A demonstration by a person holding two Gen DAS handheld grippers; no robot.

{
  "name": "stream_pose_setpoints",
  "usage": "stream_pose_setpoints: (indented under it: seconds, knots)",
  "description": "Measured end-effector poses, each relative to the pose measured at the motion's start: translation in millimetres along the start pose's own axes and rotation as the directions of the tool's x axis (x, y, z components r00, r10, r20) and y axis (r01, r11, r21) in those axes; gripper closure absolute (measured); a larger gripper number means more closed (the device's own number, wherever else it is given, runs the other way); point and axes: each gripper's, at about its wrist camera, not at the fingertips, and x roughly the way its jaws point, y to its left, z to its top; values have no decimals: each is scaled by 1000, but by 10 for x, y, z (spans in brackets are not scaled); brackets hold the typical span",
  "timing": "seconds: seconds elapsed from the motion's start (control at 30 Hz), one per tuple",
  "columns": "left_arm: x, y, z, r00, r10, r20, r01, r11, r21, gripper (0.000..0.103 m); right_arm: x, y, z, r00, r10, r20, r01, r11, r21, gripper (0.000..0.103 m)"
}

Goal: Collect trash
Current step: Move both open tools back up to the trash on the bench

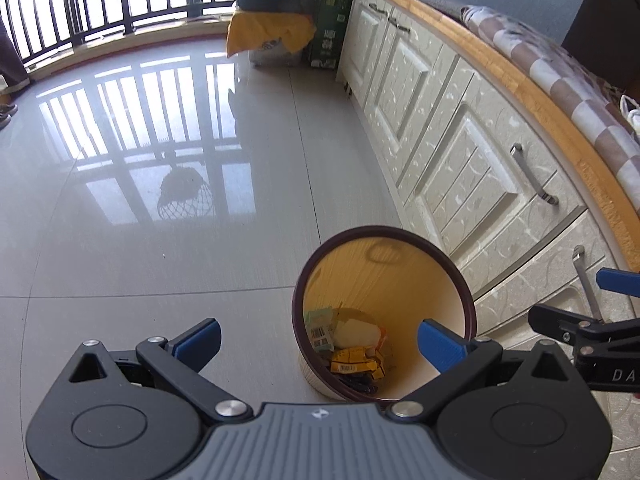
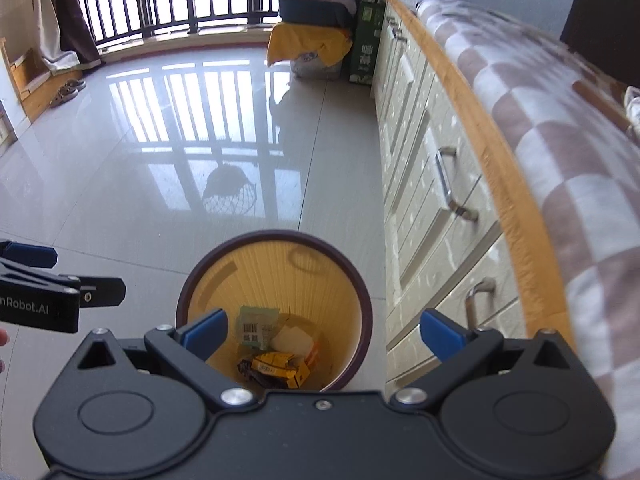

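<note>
- Lettering "nRobot.AI" shows on the side of the left gripper point(image 2: 28, 276) in the right wrist view; "DA" shows on the right gripper point(image 1: 592, 320) in the left wrist view.
- The waste bin point(image 2: 362, 292), round with a dark rim and yellow inside, stands on the tiled floor point(image 1: 160, 240) just beside the white cabinet point(image 1: 460, 152).
- In the bin lies trash point(image 2: 276, 360): a green packet with a barcode, a yellow box with a barcode, a pale wrapper; the print is too small to read.
- Both grippers hang above the bin with jaws spread wide, nothing between the blue pads point(image 1: 438, 344).
- A green carton point(image 1: 332, 28) with unreadable print stands far beyond the bin, at the cabinet's end.
</note>
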Motion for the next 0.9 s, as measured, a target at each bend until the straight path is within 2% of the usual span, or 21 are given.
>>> stream_pose_setpoints:
  seconds: [0.2, 0.43, 0.67, 0.9]
  knots:
    - [-307, -52, 54, 996, 5, 91, -5, 1000, 0, 0, -340, -72, 55, 994, -22, 103, 20, 1000, 17, 0]
    - [-595, -148, 99, 984, 12, 178, -14, 1000, 8, 0, -699, -302, 58, 973, -79, 215, 62, 994, 87, 0]
    - [-902, -269, 148, 959, -8, 285, 17, 999, -30, 0, -1093, -538, 40, 934, -146, 325, 97, 982, 160, 0]
    - [-1182, -611, 176, 922, -49, 385, 50, 999, 8, 0, -1499, -941, 11, 880, -233, 414, 147, 962, 230, 0]
